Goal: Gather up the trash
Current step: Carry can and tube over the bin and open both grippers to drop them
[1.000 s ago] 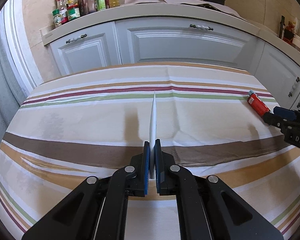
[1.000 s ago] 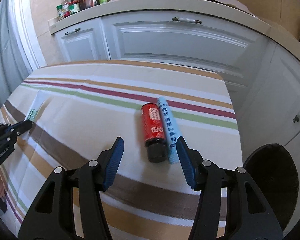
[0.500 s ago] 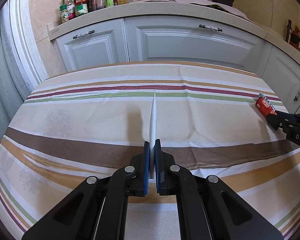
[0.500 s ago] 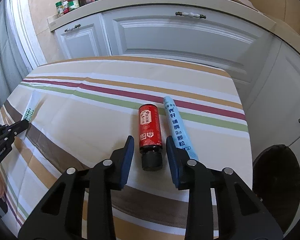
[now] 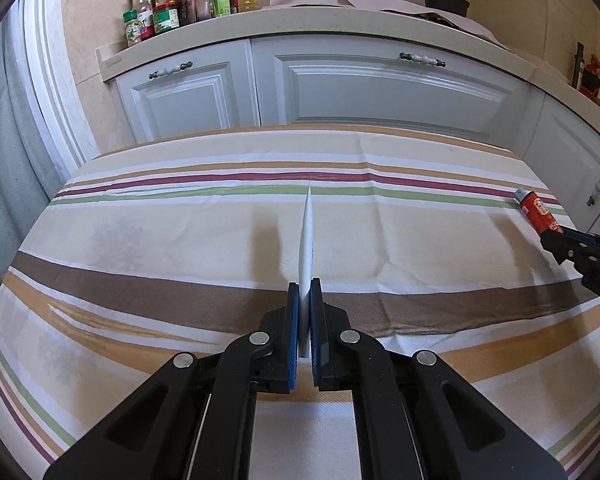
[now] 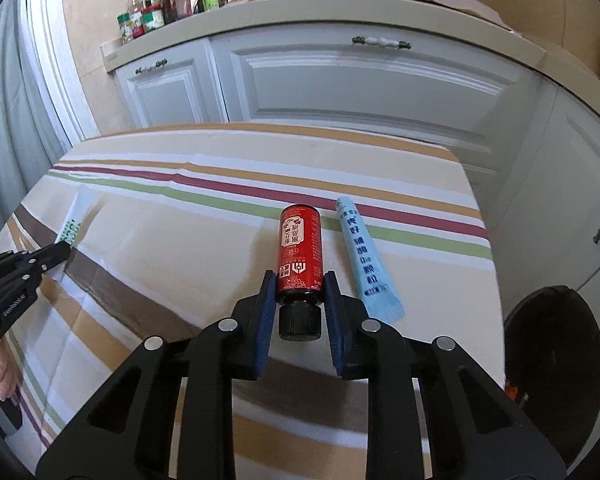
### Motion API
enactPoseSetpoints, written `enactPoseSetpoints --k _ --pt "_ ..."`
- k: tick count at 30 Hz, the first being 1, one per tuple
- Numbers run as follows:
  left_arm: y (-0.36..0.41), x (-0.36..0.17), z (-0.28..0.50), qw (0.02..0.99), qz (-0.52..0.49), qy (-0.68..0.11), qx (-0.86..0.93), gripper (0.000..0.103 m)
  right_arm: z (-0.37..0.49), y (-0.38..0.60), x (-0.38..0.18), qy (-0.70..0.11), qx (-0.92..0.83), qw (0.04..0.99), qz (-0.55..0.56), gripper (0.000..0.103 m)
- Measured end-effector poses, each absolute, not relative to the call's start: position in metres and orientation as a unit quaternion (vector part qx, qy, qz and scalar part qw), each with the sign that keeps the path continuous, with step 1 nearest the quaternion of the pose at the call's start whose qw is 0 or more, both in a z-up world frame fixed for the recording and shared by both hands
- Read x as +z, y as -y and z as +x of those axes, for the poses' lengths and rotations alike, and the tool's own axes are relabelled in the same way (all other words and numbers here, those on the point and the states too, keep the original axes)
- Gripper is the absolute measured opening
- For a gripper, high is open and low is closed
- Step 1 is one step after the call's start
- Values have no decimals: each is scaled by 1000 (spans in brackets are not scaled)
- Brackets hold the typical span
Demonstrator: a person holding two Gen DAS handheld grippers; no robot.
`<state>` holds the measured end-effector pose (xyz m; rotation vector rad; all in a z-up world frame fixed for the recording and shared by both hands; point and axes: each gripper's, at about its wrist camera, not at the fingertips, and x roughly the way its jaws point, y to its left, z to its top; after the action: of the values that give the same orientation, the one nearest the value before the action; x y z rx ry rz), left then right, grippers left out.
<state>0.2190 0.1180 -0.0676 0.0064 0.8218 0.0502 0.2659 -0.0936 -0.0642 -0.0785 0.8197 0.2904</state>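
Moved: right gripper (image 6: pixel 300 284) – its jaws have just been closing, from wide apart around the bottle and sachet to either side of the bottle alone.
Right jaws: blue pads press the lower sides of the red bottle (image 6: pixel 299 252), black cap toward the camera – gripped, low centre of the right view.
Bottle: lies on the striped table (image 6: pixel 188 248), base pointing to the upper frame.
Sachet: pale blue sachet (image 6: pixel 364 256) lies flat just right of the bottle, outside the jaws, not touching them.
Left gripper (image 5: pixel 305 328): jaws closed on a thin white packet (image 5: pixel 306 240), seen edge-on at frame centre, held above the table.
Left view, right edge: bottle and right gripper's tip.
Bin: dark round bin (image 6: pixel 556 356) beyond the table edge, lower right of the right view.
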Motion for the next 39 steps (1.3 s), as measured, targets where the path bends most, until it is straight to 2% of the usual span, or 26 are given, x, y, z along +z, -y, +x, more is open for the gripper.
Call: enactPoseSetpoints --k 14,26,39 --pt "-64 -44 187 927 11 -373 -35 6 189 165 -31 -342 60 938 4 23" --pt "38 -24 158 929 45 -344 -126 6 125 260 -26 -314 -32 948 39 23" --pt "148 -12 148 926 78 -308 -206 6 95 341 -19 -285 -102 951 65 23"
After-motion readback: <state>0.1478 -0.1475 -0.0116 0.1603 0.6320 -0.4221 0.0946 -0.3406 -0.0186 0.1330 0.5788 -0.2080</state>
